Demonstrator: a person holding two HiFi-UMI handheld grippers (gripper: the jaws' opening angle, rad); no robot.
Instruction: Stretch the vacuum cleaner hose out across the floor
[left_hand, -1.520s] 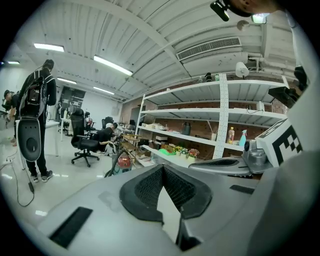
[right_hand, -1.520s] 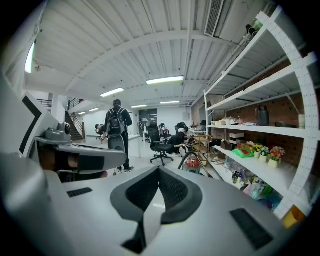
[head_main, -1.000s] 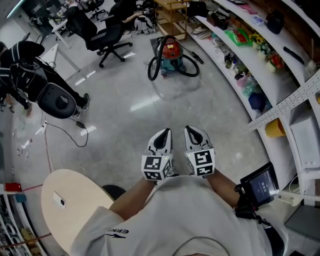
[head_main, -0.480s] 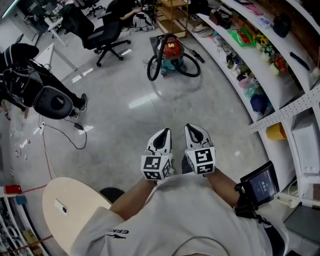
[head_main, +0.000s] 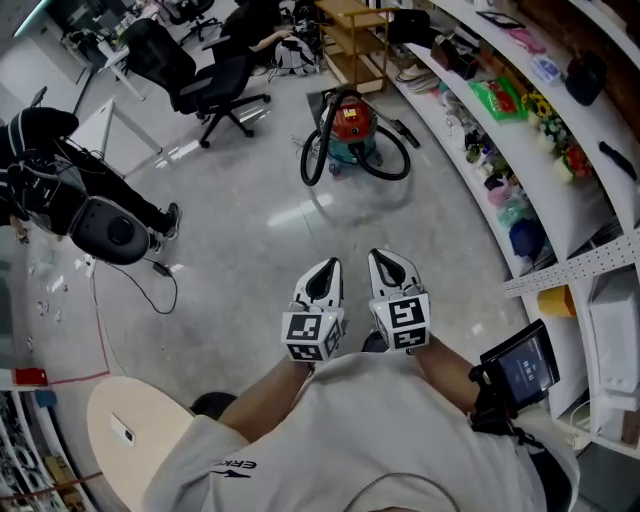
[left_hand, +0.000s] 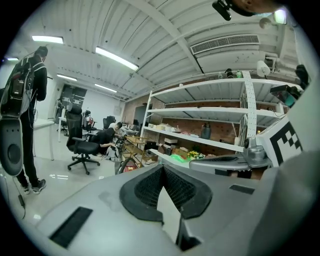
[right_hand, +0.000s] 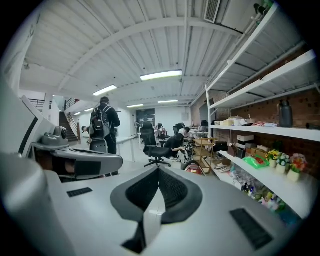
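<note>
Vacuum cleaner (head_main: 350, 128): where the hose (head_main: 303, 165) joins it is too small to tell. Left gripper (left_hand: 162, 169) and right gripper (right_hand: 158, 169) each hide most of it in their own views. Round table (head_main: 125, 435) cut off at bottom-left. Shelf (head_main: 590, 205) items too small to identify. Wrist screen (head_main: 520, 372) text unreadable.

Vacuum cleaner (head_main: 351, 125): red lid, teal tub, upright on the floor just in front of the wooden rack (head_main: 352, 35). Black hose (head_main: 307, 157) not stretched out. It's looped round the tub, one arc on the left, one curling round the side away from the rack.
</note>
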